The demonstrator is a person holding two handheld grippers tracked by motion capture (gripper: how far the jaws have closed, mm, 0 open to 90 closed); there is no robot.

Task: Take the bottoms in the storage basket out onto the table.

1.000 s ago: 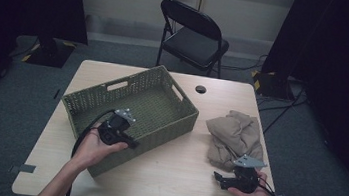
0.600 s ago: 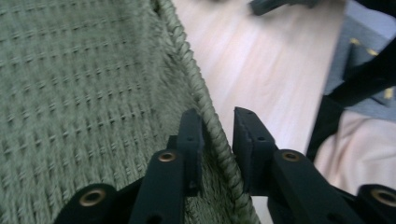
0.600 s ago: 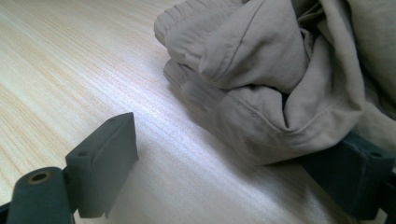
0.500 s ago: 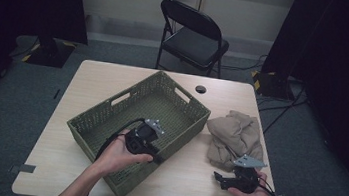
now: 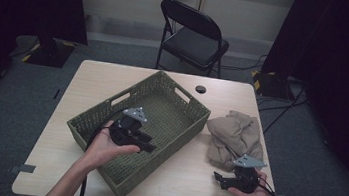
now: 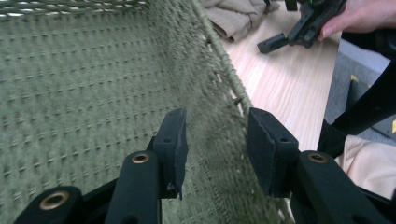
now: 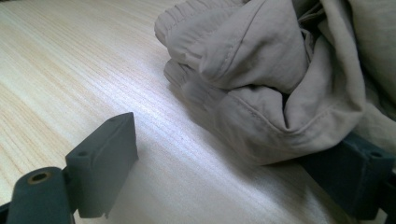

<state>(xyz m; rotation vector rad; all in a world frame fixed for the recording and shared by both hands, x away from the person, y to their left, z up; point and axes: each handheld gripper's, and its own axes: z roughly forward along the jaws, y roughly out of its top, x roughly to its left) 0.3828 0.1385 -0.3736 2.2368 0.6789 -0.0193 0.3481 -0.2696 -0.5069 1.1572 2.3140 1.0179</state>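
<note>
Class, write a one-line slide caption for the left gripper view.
Open tongs straddle the green woven basket's wall, beige garment beyond.

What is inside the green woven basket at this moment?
The basket holds no object on its visible woven floor. The left gripper and the hand above its near part hide some of the floor there.

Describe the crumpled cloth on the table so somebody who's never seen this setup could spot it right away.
Start at the light wooden table and its big green woven basket. Just right of that basket, on the bare tabletop, lies the crumpled beige cloth. It is the one soft, rumpled thing there, unlike the stiff basket and small black disc.
</note>
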